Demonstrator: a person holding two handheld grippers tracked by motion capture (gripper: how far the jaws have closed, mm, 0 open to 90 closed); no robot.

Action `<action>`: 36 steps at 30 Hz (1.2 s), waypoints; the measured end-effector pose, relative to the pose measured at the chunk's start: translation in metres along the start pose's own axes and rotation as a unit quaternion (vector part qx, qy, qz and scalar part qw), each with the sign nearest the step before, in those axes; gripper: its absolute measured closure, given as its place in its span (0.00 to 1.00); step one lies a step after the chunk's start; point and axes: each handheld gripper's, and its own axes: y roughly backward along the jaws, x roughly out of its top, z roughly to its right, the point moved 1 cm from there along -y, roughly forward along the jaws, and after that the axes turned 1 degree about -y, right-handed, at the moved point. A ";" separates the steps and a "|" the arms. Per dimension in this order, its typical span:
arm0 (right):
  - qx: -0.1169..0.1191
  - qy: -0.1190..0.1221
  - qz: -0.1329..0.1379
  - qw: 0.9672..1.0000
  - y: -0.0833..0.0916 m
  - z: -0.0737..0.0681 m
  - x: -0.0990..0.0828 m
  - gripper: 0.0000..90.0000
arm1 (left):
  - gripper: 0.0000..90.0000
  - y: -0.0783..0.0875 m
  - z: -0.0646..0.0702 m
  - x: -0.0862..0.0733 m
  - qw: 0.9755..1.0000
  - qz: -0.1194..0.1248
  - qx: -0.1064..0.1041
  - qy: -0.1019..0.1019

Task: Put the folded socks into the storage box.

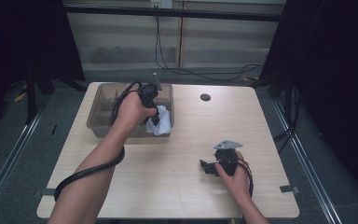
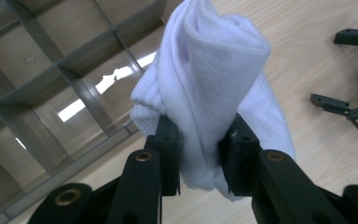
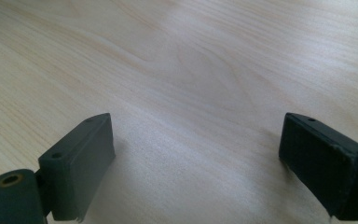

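A rolled white cloth [image 2: 209, 93] is pinched between the two black jaws of my left gripper [image 2: 199, 156], which is shut on it. From above, that gripper [image 1: 156, 119] hangs over the right end of a clear divided bin [image 1: 103, 122], with the white cloth [image 1: 164, 120] drooping at the bin's right wall. My right gripper [image 1: 206, 166] rests low on the wooden table [image 1: 182, 140] at the front right. Its jaws stand wide apart in the right gripper view [image 3: 196, 158], with bare wood between them.
The bin has several empty compartments [image 2: 51, 84]. A small round hole [image 1: 205, 97] marks the table's far side. Black cables trail from both grippers, one looping along the left forearm [image 1: 88, 171]. The table's edges drop to a grey floor on both sides.
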 end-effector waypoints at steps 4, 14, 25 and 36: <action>-0.001 0.000 -0.001 1.000 0.000 0.000 0.000 0.11 | 0.79 0.000 -0.003 0.007 1.000 0.002 0.004 0.003; 0.000 0.004 0.001 1.000 0.000 0.000 0.000 0.11 | 0.79 -0.006 -0.011 0.018 1.000 0.009 0.005 0.015; 0.001 0.006 0.001 1.000 0.001 0.000 -0.001 0.11 | 0.78 -0.026 -0.023 0.028 1.000 0.015 0.010 0.025; 0.002 0.006 0.001 1.000 0.001 0.000 -0.001 0.11 | 0.78 -0.042 -0.028 0.033 1.000 0.009 0.007 0.025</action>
